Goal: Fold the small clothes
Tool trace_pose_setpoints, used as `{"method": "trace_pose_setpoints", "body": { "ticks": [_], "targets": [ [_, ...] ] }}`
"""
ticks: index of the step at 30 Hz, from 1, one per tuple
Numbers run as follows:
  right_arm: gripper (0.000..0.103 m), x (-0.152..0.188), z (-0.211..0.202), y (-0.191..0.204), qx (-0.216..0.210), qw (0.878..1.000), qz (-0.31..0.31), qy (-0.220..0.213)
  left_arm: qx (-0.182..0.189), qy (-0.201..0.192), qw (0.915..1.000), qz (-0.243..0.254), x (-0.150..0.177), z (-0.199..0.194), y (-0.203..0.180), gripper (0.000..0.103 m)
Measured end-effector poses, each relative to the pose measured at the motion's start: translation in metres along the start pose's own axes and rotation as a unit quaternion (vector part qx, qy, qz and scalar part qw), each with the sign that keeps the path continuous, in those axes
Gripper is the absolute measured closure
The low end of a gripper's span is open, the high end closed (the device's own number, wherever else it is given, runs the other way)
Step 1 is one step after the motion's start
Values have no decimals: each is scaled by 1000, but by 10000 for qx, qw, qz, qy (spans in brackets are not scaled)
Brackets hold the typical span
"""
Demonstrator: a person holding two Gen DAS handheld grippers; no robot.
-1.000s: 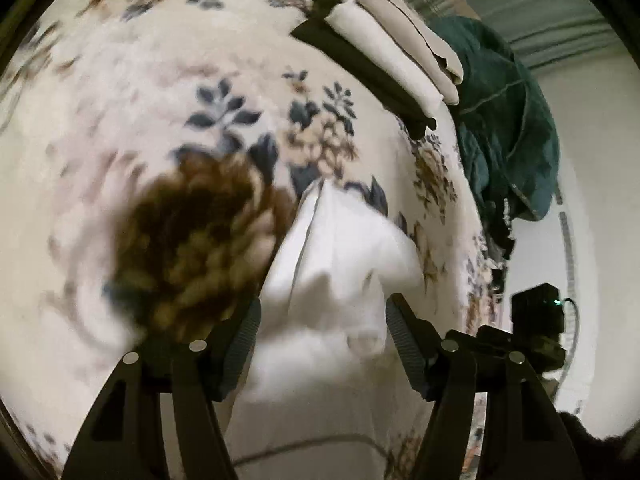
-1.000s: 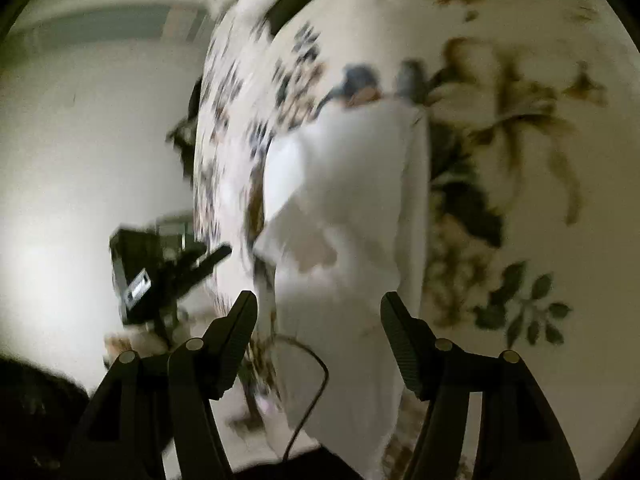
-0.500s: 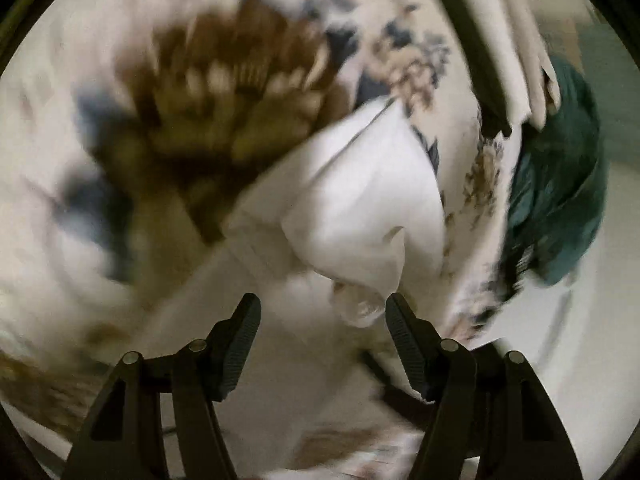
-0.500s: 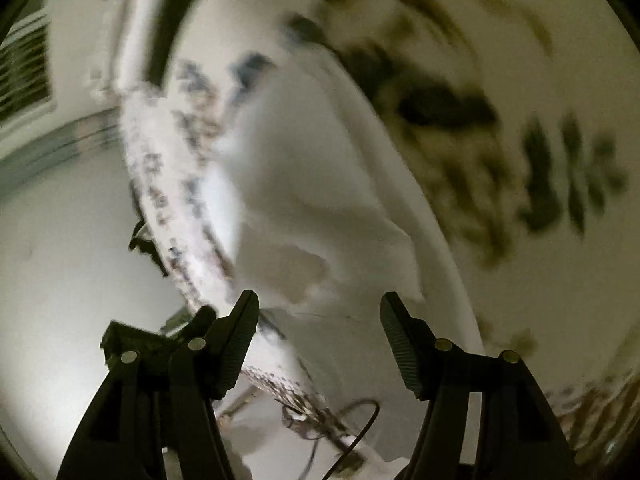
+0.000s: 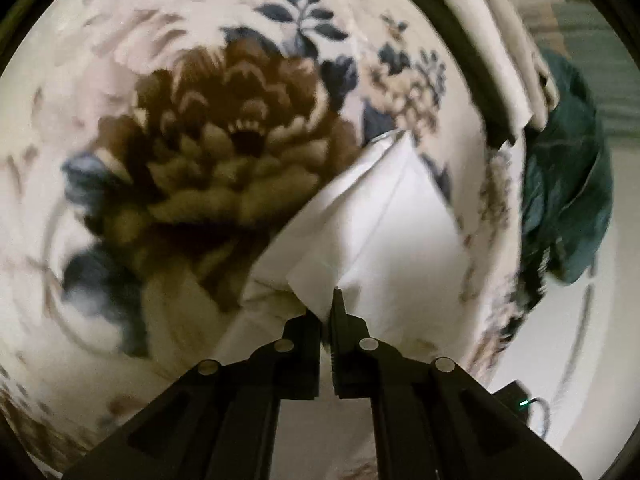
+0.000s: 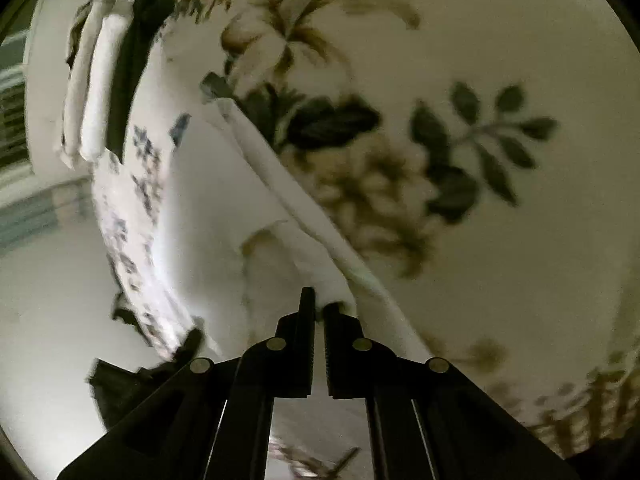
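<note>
A small white garment (image 5: 384, 220) lies on a floral bedspread (image 5: 224, 140) near the bed's edge. My left gripper (image 5: 326, 312) is shut on a near corner of the white garment, which rises in a peak into the fingers. In the right wrist view the same white garment (image 6: 224, 208) lies along the bed edge, with a rolled hem running diagonally. My right gripper (image 6: 318, 304) is shut on a fold of the garment at its near end.
A stack of folded white and dark clothes (image 5: 488, 48) lies at the far end of the bed; it also shows in the right wrist view (image 6: 104, 80). A dark green blanket (image 5: 568, 184) hangs off the bed's far side. The bed edge drops to a pale floor (image 6: 48, 304).
Both grippers were open around the garment and have now shut on it. Both views swung as the grippers moved closer to the cloth.
</note>
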State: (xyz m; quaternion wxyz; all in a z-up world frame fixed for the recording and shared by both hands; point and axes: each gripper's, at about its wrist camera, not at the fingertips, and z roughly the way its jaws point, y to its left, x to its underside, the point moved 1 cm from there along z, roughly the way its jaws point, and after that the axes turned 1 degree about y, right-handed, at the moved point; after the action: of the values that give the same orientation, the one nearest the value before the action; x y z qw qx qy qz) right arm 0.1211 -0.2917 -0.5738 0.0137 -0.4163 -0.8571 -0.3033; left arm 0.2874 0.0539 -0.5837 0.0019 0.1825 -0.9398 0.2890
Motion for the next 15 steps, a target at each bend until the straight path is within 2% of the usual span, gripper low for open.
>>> {"method": "trace_pose_setpoints", "body": {
  "ticks": [3,5,6,7,8,9,10,11,13,15],
  "targets": [
    [99,-1,11,-2,247,9996,-67,123,-89,206,9997,18,-2,10,10,96],
    [98,-3,12,-4,254,9994,-96,192,66,277,9996,68,0,4,10,97],
    [97,-4,11,-4,249,9991,-178,281,128,262,9994,164,3,-1,8,96],
    [92,-4,9,-4,218,9988,-249,372,59,198,9990,394,7,-9,4,93],
    [84,-3,7,-3,188,9984,-313,429,-115,125,9976,679,12,-17,-1,79],
    [57,-1,2,-2,192,9978,-420,480,-321,79,9948,967,19,-24,-5,46],
    [42,1,-2,0,200,9975,-494,460,-439,65,9921,1175,26,-30,-8,26],
    [41,4,-8,5,209,9972,-585,411,-494,55,9904,1292,32,-33,-10,6],
    [41,16,-22,1,263,9949,-805,543,-550,47,9871,1501,51,-47,-7,6],
    [41,27,-32,-10,319,9938,-849,645,-615,87,9870,1479,68,-57,1,6]
  ]
}}
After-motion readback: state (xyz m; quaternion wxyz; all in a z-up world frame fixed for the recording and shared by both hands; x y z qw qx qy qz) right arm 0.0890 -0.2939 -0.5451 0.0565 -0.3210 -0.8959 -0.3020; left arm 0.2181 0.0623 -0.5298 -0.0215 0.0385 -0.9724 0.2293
